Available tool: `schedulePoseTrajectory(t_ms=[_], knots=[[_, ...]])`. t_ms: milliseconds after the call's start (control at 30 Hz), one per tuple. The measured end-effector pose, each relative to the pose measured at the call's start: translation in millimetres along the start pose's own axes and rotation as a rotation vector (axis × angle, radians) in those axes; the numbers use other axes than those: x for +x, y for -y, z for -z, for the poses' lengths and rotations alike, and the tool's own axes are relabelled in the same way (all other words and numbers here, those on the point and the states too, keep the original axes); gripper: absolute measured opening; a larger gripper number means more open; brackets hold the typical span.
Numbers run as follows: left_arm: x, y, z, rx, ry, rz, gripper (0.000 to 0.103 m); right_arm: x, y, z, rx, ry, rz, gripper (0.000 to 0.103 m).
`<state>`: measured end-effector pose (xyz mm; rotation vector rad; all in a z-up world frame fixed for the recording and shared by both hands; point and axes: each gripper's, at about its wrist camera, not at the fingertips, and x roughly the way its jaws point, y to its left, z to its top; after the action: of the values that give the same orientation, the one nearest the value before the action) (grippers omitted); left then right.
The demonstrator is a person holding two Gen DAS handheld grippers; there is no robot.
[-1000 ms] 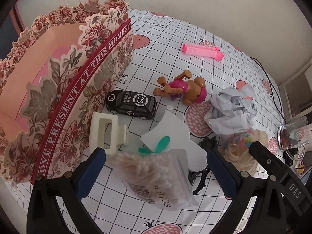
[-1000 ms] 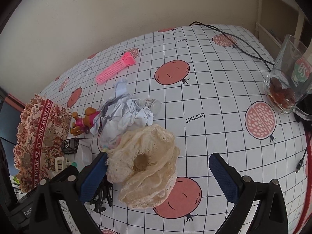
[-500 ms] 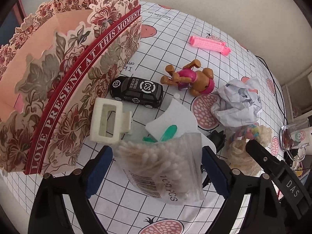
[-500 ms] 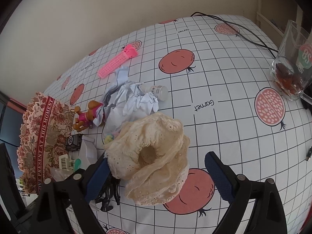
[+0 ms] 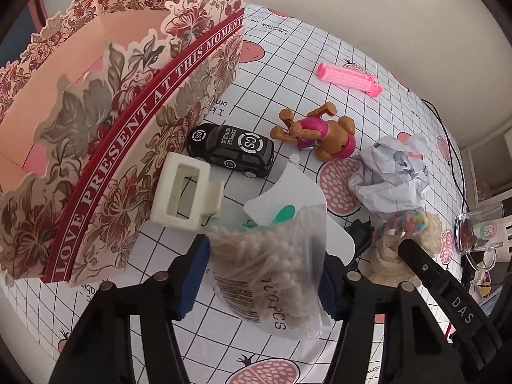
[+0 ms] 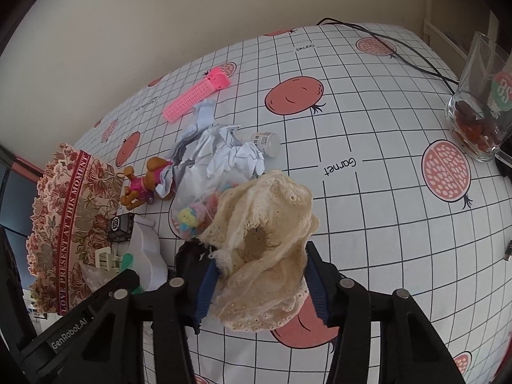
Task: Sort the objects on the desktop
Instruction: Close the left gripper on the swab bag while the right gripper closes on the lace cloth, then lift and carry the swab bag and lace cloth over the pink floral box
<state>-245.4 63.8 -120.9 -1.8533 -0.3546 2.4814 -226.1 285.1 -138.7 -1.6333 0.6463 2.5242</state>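
My left gripper [image 5: 260, 275] is shut on a clear bag of cotton swabs [image 5: 272, 272], its blue pads pressing both sides. My right gripper [image 6: 259, 288] is shut on a cream lace scrunchie [image 6: 265, 249], which also shows in the left wrist view [image 5: 393, 249]. A floral paper box [image 5: 96, 121] stands open at the left; it also shows in the right wrist view [image 6: 64, 217]. On the gridded tablecloth lie a black toy car [image 5: 232, 148], a brown toy dog in pink [image 5: 320, 131], a cream hair claw [image 5: 184, 192], a pink hair roller [image 5: 348, 78] and crumpled paper [image 5: 390, 172].
A glass mug [image 6: 480, 108] with red pieces stands at the right edge, a black cable [image 6: 393, 48] behind it. A small white bottle [image 6: 267, 142] lies by the paper. A colourful hair tie [image 6: 192, 214], a black claw clip [image 5: 361, 233] and a white packet [image 5: 288, 192] sit between the grippers.
Both grippers have closed: the left pads onto the cotton swab bag, the right pads onto the lace scrunchie. Both were open a second ago.
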Motion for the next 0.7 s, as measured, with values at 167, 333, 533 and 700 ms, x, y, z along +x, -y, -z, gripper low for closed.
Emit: schedulePoseTrajectory(t_ms=[167,333,533,700], knots=[[-3.3,-0.7,2.0,-0.002,0.002,-0.004,0.049,-2.6,1.2,-1.0,0.005,0.009,-0.01,0.034],[-4.0,3.1,3.5,0.017,0.008,-0.013,0.045,-4.2,4.0,-1.6,0.021,0.013,-0.012,0.024],[-14.3,-0.3,5.8,0.006,0.013,-0.003,0.036,-7.5,2.0,-4.6,0.032,0.019,-0.019,0.016],[-16.6,-3.6,4.0,-0.024,0.006,0.024,0.033,-15.8,0.4,-8.0,0.042,0.039,-0.028,0.015]])
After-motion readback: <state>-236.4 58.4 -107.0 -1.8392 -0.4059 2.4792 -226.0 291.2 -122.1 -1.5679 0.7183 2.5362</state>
